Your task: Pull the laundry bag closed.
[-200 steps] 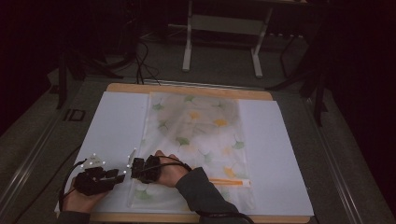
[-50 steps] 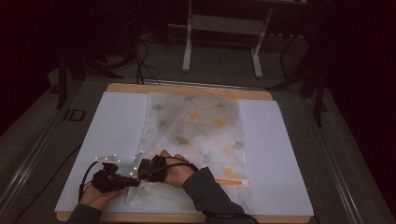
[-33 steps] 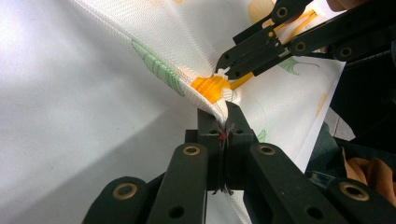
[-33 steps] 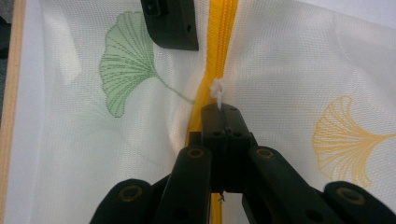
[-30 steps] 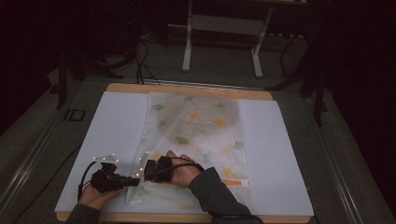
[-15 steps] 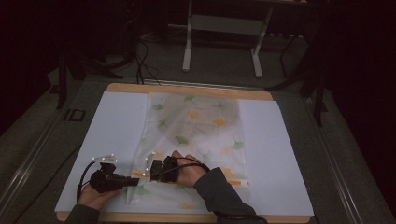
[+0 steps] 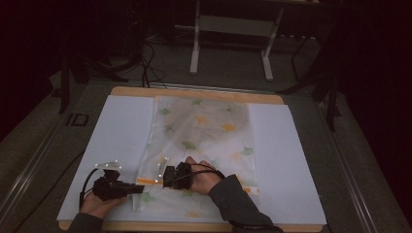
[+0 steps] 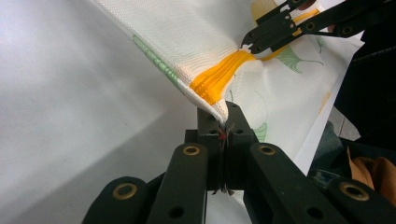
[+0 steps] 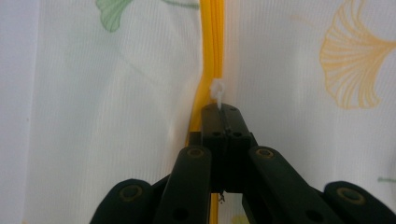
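Observation:
A see-through mesh pouch [image 7: 204, 126] printed with green and orange ginkgo leaves lies flat on a white sheet [image 7: 121, 131]. An orange zipper [image 8: 219, 77] runs along its near end. My left gripper [image 8: 223, 128] is shut on the pouch's near-left corner, at the zipper's end, and lifts that corner a little. It sits at the lower left in the high view [image 7: 138, 188]. My right gripper [image 9: 221, 109] is shut on the small white zipper pull [image 9: 217, 93], just right of the left gripper [image 7: 164, 177]. The orange zipper [image 9: 212, 42] runs straight ahead of it.
The white sheet covers a wooden board [image 7: 194, 92] whose edge shows at the back and front. Bare sheet lies on both sides of the pouch. Behind the table stand white frame legs [image 7: 194, 43] and cables on a dark floor. A metal rail [image 7: 29, 165] runs along the left.
My right gripper has slid a little to the right along the zipper with the pull. The left gripper has kept its hold on the corner and stayed put.

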{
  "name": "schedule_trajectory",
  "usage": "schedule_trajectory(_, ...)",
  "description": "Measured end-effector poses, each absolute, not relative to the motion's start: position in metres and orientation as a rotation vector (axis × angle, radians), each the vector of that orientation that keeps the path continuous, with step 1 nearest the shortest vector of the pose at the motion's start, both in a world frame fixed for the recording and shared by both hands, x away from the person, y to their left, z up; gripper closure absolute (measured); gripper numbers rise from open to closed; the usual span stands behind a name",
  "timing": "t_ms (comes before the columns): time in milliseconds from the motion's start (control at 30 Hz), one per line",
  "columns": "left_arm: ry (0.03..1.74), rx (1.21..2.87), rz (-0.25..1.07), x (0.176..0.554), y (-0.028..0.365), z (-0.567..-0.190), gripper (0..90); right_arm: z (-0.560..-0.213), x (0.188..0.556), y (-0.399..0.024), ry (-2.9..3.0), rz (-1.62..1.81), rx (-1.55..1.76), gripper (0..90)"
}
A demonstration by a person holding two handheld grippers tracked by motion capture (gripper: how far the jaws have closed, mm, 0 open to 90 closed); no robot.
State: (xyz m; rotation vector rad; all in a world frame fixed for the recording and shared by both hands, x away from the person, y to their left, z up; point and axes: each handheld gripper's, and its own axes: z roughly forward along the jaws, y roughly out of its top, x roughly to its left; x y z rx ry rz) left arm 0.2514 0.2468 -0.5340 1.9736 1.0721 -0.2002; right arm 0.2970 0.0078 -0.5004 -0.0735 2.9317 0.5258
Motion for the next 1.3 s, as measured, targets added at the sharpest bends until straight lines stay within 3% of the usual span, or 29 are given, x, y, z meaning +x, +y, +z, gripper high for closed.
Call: schedule_trajectory(1300, 1.078, 1.972, -0.196, 0.251, 0.249, -0.534, 88.7, -0.498, 0.292, -0.018, 2.915, 0.436, -0.075, 90.0)
